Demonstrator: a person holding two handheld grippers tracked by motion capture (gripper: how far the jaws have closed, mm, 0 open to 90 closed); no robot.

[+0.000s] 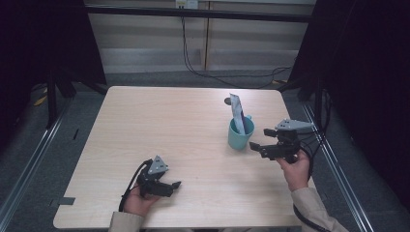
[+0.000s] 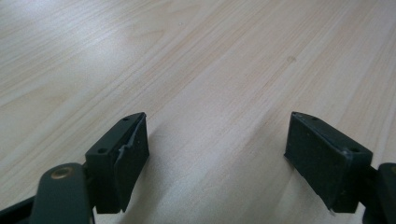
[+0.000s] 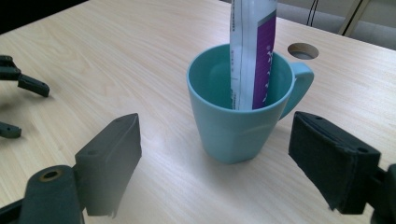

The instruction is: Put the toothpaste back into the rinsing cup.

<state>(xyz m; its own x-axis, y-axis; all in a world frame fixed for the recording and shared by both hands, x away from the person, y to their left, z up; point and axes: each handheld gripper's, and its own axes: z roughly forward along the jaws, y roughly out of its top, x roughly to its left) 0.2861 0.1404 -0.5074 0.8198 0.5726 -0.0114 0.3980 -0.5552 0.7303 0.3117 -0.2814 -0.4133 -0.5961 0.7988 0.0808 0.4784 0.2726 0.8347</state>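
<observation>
Two tongs: black, two-jawed, each held in one of the person's hands at the near side of the table.
Table: pale wood-grain top [image 1: 183,125], square with rounded corners, matte; a small round hole [image 3: 303,50] sits near its far edge.
Mug: smooth turquoise ceramic-looking mug [image 3: 238,112] with a loop handle, upright on the table's right half, right of centre.
Packet: tall, flat, glossy white-and-purple sachet [image 3: 252,51] standing upright inside the mug and rising well above its rim; rows of small print run down it, too fine to read.
Left tongs [image 2: 217,149]: jaws spread wide, blocky matte pads with screw holes, nothing between them but bare table; low over the table's near left part [image 1: 175,185].
Right tongs [image 3: 215,158]: jaws spread wide, just beside the mug and not touching it; the mug sits ahead of the gap between them [image 1: 258,140].
</observation>
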